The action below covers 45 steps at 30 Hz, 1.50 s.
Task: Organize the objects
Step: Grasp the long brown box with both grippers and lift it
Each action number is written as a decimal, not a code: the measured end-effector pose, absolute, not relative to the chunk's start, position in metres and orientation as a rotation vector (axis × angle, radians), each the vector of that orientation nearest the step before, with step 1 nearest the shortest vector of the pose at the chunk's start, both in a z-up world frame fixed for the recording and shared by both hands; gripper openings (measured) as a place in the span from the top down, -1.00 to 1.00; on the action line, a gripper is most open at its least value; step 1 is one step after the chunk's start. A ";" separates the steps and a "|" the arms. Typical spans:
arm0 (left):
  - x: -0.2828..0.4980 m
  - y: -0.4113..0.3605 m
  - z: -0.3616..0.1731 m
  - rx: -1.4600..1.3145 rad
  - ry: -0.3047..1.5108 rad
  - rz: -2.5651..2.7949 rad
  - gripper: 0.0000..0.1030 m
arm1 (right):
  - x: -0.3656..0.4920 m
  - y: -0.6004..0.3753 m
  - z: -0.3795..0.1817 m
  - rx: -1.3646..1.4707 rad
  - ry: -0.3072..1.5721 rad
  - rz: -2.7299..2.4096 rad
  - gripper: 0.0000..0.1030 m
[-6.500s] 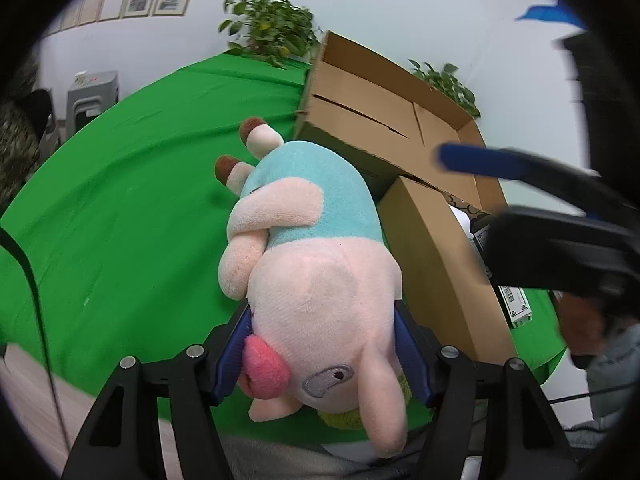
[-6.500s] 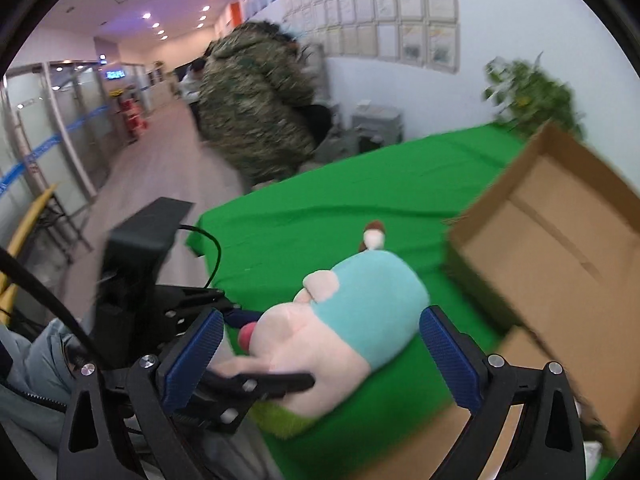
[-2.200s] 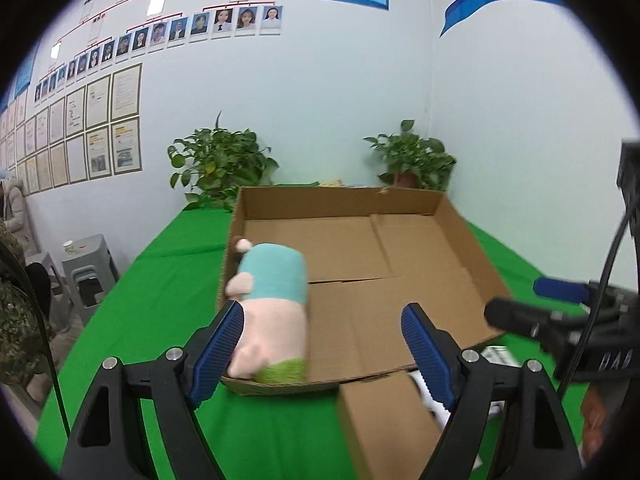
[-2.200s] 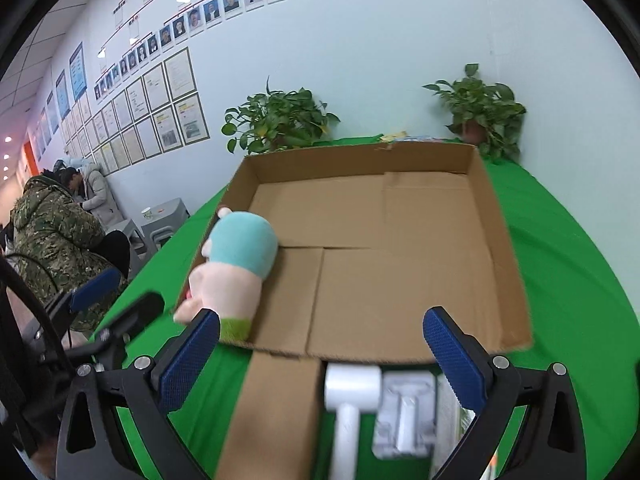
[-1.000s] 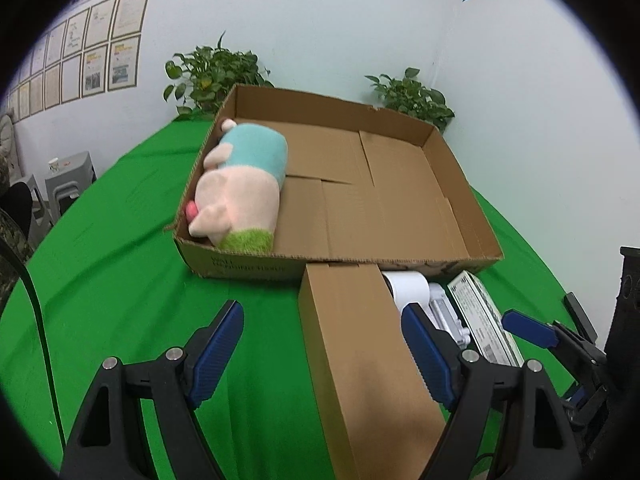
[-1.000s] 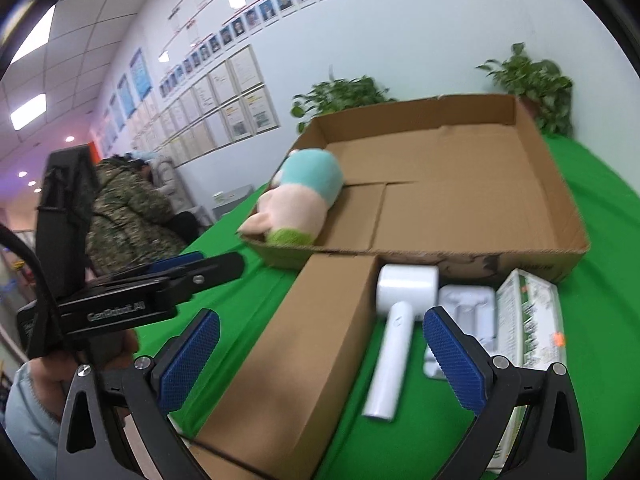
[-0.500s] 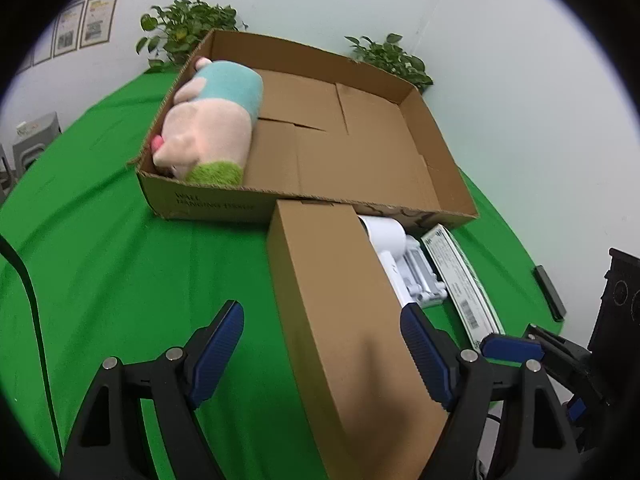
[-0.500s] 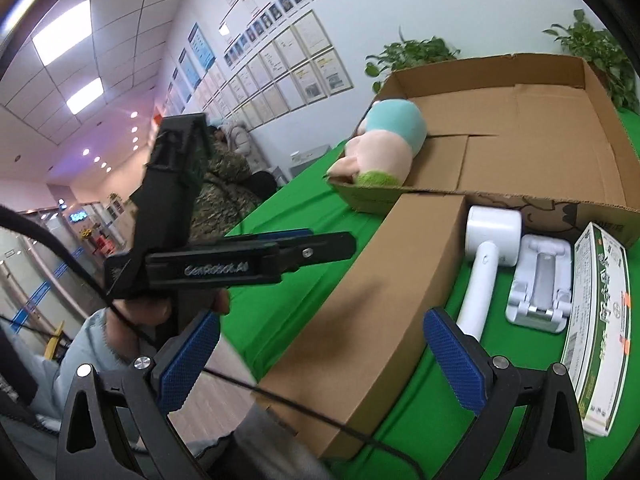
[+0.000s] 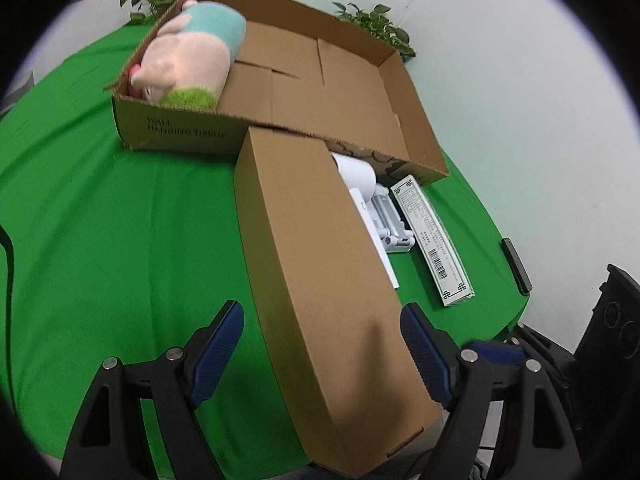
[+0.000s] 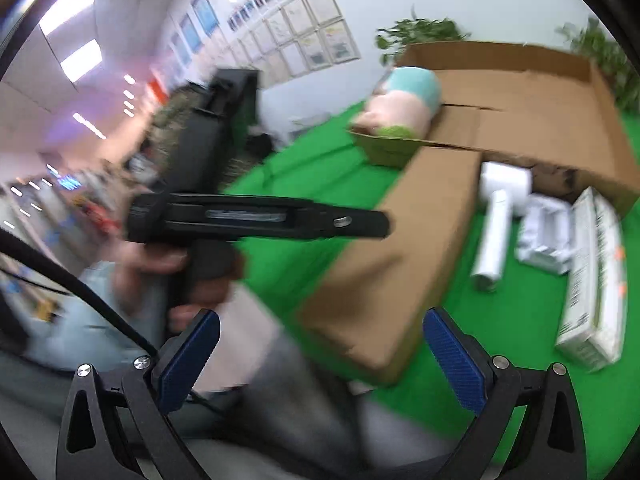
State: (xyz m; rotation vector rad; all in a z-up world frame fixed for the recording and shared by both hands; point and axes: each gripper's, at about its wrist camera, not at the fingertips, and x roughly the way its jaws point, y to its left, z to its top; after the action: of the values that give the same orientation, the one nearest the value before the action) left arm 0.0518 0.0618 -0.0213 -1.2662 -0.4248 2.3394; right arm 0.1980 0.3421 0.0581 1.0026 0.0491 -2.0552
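Observation:
A pink plush pig in a teal shirt (image 9: 188, 56) (image 10: 400, 108) lies in the left corner of the big open cardboard box (image 9: 384, 92) (image 10: 600, 92). A long closed brown carton (image 9: 320, 280) (image 10: 412, 248) lies on the green cloth, one end against that box. My left gripper (image 9: 320, 348) is open, its blue pads (image 9: 218, 344) on either side of the carton's near end, apart from it. It shows side-on in the right wrist view (image 10: 376, 224), held by a hand. My right gripper (image 10: 320, 360) is open and empty, short of the carton's near end.
Right of the carton lie a white handheld device (image 9: 356, 172) (image 10: 496, 216), a white plastic holder (image 9: 388, 216) (image 10: 544, 232) and a long white and green packet (image 9: 432, 236) (image 10: 596, 272). A slim black thing (image 9: 516, 266) sits by the table's right edge. Potted plants (image 9: 372, 20) stand behind the box.
The pig, earlier held in my left gripper, now lies in the box. My left gripper has dipped closer over the long carton. The right view has swung left and blurred.

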 end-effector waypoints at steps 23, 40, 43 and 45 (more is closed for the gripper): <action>0.045 0.068 -0.050 -1.300 -0.549 2.234 -0.56 | 0.180 0.298 -0.002 0.962 0.193 -2.154 -0.99; 0.081 0.065 0.007 -1.146 -0.446 2.358 -0.53 | 0.193 0.296 0.039 0.814 0.170 -2.203 -0.81; 0.083 0.068 0.026 -1.076 -0.425 2.385 -0.53 | 0.192 0.298 0.053 0.759 0.163 -2.227 -0.81; 0.082 0.071 0.041 -1.024 -0.411 2.395 -0.53 | 0.195 0.302 0.065 0.713 0.176 -2.251 -0.81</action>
State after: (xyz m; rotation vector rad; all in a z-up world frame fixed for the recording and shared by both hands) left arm 0.0816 0.0713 0.0409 -1.0242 -0.4110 2.3945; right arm 0.1947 0.3018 0.0651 0.7130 0.1757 -2.2512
